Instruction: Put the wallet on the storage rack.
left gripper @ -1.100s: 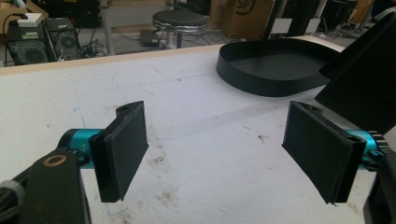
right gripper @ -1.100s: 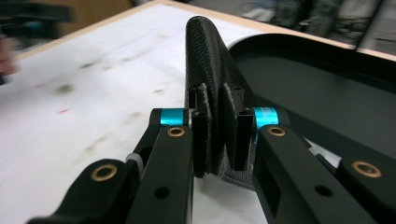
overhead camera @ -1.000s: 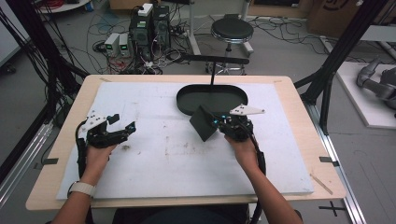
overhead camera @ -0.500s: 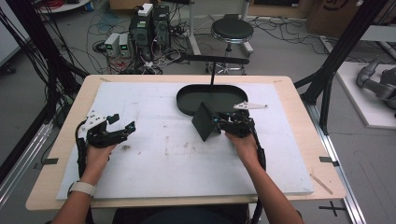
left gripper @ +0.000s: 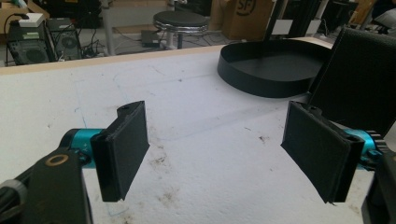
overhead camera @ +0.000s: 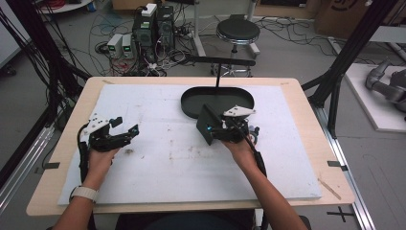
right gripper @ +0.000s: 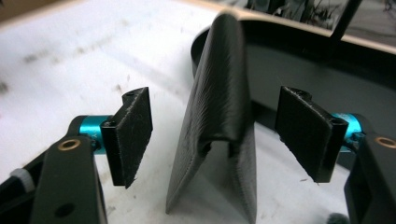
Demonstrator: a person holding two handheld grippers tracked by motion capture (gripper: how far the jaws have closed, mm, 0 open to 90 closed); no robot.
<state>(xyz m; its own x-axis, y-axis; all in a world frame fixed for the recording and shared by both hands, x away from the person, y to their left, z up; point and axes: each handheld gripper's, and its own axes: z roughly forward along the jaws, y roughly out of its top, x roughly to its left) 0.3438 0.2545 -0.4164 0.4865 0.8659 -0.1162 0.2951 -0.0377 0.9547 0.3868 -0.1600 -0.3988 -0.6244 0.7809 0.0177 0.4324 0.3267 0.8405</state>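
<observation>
**Room and table, largest to smallest, placed by the black oval tray**

Floor [overhead camera: 297, 52]: grey, strewn with cables beyond the tray's far side.

Table [overhead camera: 306, 100]: pale wood, bearing the tray.

White sheet [overhead camera: 158, 167]: foam-like cover over most of the table, scuffed and stained with brown marks to the tray's near left.

Computer boxes [overhead camera: 153, 24]: stacked on the floor, far left of the tray.

Round stool [overhead camera: 238, 31]: just behind the tray, off the table.

Black oval tray [overhead camera: 191, 103]: on the sheet's far middle, low-walled.

Black wallet [overhead camera: 207, 125]: folded, standing tent-like on the sheet, touching or just beside the tray's near rim.

Right gripper [overhead camera: 216, 130]: at the tray's near edge; its jaws have just been opening and now stand apart on either side of the wallet, pads clear of it.

Left gripper [overhead camera: 125, 126]: well left of the tray, jaws spread wide over bare sheet, grasping nothing.
</observation>
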